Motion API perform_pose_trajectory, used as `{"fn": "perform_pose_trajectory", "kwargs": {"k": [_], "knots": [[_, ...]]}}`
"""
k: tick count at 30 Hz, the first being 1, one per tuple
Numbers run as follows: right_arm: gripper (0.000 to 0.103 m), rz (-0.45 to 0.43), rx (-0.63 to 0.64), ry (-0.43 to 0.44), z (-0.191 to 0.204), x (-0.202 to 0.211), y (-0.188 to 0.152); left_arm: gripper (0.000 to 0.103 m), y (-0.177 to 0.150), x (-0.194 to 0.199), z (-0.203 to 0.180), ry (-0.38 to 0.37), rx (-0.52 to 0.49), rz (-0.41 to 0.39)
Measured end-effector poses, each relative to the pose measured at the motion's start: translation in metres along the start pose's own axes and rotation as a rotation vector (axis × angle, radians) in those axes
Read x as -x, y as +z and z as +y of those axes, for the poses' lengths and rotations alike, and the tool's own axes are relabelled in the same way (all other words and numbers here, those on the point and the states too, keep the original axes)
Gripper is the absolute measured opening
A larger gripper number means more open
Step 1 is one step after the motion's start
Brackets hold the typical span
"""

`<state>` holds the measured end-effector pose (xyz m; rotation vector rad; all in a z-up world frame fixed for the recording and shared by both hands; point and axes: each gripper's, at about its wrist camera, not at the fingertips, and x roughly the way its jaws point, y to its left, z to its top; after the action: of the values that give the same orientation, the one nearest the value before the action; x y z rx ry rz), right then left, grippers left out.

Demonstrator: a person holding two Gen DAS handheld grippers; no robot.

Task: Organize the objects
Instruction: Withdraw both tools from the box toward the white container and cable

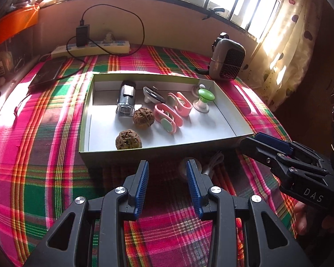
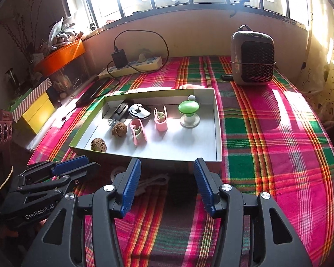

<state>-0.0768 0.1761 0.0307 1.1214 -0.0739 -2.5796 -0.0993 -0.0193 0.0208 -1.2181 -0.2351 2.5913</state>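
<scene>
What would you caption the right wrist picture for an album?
Open right claw over a plaid cloth, facing a box of walnuts, pink clips and a green knob.

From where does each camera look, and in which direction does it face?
Left wrist: on the left gripper, facing down and forward at the box; the right gripper shows at right.
Right wrist: on the right gripper, facing the same box; the left gripper shows at left.
Shared: box, walnuts, heater.
</scene>
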Motion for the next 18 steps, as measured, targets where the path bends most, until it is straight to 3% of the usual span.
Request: {"fn": "perform_pose_trajectory", "kwargs": {"k": [6, 18], "knots": [[0.051, 0.008, -0.012, -0.017, -0.009, 0.005, -0.012, 0.034, 0.004, -0.011, -0.006, -0.018, 0.034, 0.031], [0.051, 0.03, -0.035, -0.021, -0.023, 0.004, -0.021, 0.034, 0.009, -0.032, -0.028, 0.018, -0.016, 0.086]]}}
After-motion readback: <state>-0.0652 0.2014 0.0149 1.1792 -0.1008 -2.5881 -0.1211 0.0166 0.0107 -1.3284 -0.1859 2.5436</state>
